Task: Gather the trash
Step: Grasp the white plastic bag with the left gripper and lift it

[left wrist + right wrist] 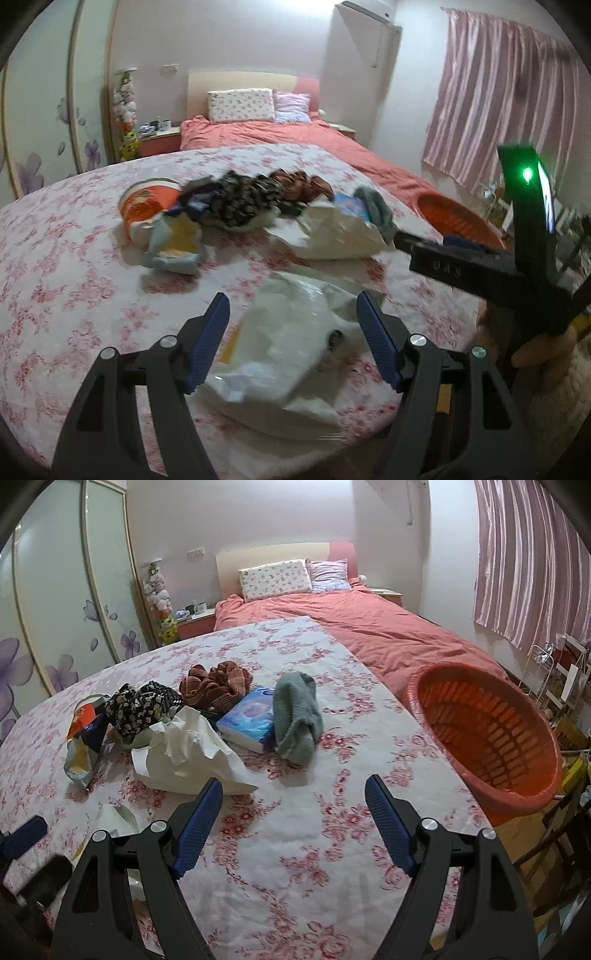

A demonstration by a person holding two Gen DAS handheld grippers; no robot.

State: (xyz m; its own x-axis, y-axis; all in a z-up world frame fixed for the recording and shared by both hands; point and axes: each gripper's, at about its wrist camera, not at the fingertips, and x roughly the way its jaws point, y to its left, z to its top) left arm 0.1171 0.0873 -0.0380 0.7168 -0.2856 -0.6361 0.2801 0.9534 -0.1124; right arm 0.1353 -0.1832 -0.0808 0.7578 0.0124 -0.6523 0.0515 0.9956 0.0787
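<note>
1. I am holding my left gripper (291, 332) above a white plastic bag (284, 354) lying on the flowered tabletop (74, 280); its blue fingers (210, 332) are spread wide, one on each side of the bag, pinching nothing.
2. I am holding my right gripper (295, 819) over a bare stretch of the same tabletop (295, 867), its blue fingers (199, 823) also spread wide and gripping nothing.
3. Ahead of my right gripper, a crumpled sheet of white paper (192, 753) is lying on the tabletop, just beyond the left fingertip.
4. Behind the paper, a blue tissue pack (247, 720) is sitting with a grey sock (295, 720) resting against its right side.
5. Further back, a brown striped cloth (214, 686) and a black flowered cloth (144, 705) are lying bunched side by side.
6. At the left, an orange noodle cup (147, 203) is lying on its side, with a crumpled snack wrapper (173, 243) just in front of it.
7. An orange plastic basket (487, 738) is tilting at the right edge of the tabletop, its opening facing the clutter.
8. Beyond the tabletop, a bed (369, 627) with a coral cover is stretching toward two pillows.
</note>
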